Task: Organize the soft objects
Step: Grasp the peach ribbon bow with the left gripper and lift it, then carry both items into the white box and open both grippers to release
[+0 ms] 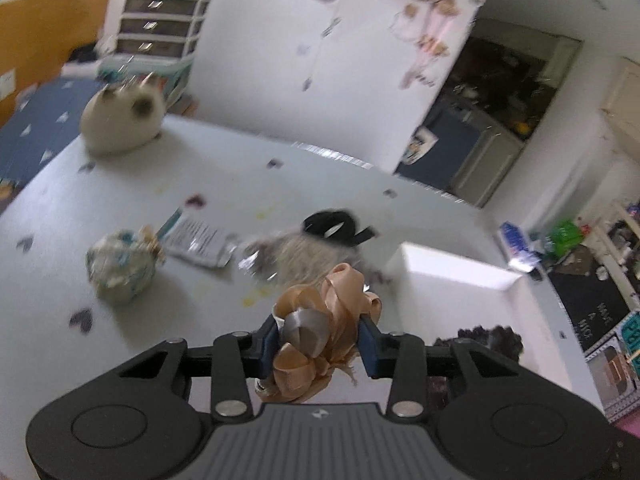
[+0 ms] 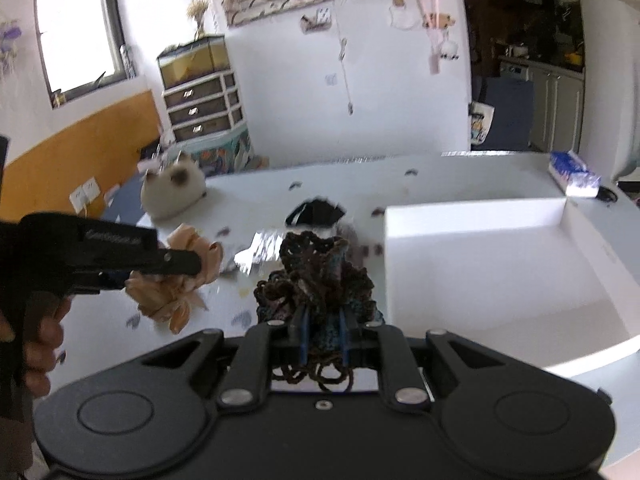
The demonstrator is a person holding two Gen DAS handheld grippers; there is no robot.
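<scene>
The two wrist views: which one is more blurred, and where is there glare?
Left wrist view: heavier motion blur; the cat plush smears, while the held ribbon bow stays sharp. Right wrist view: steadier, though the white box and window are overexposed.

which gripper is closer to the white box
Right. The right hand-held gripper, holding crochet, is beside the box's left wall; the left hand-held gripper, holding a ribbon bow, is farther left.

The left hand-held gripper (image 1: pixel 320 344) and right hand-held gripper (image 2: pixel 323 332) are both clamped, raised side by side.
</scene>
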